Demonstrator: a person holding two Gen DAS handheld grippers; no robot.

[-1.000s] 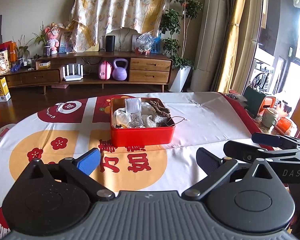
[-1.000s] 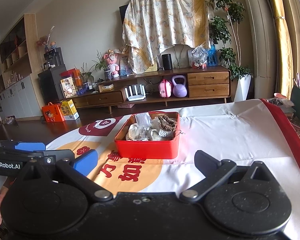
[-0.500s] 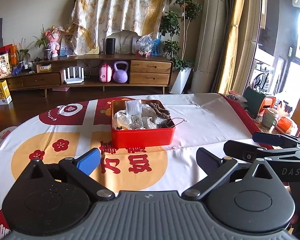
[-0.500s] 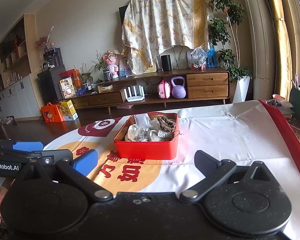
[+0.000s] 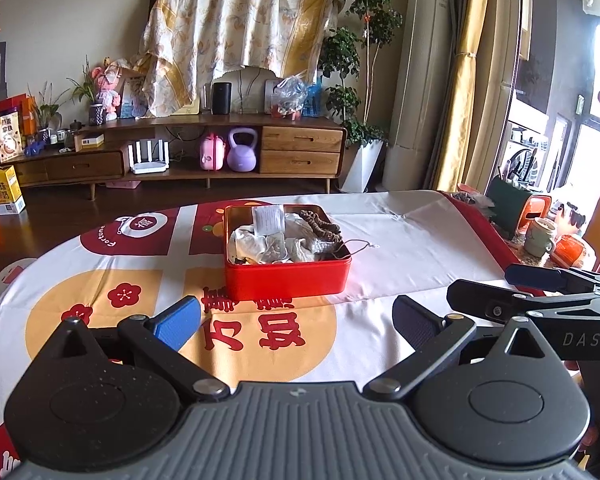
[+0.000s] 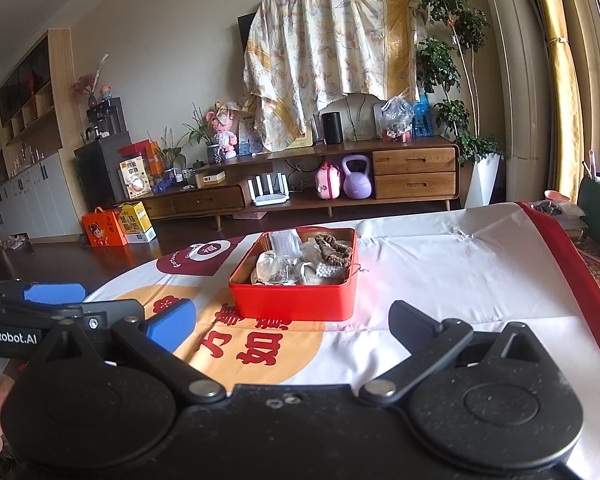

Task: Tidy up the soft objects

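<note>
Left wrist view: your left gripper stands wide apart and empty, low over the tablecloth. Dead ahead of it, a little to its right, sits the red tin, well apart from the fingertips, with pale soft objects and a brown braided piece heaped inside. The tin's long axis runs across your line of approach. Further right, your right gripper is likewise wide and empty; from it the tin lies straight ahead, marginally nearer by my judgement. Either hand can reach; a straight forward advance is what the next move needs.
</note>
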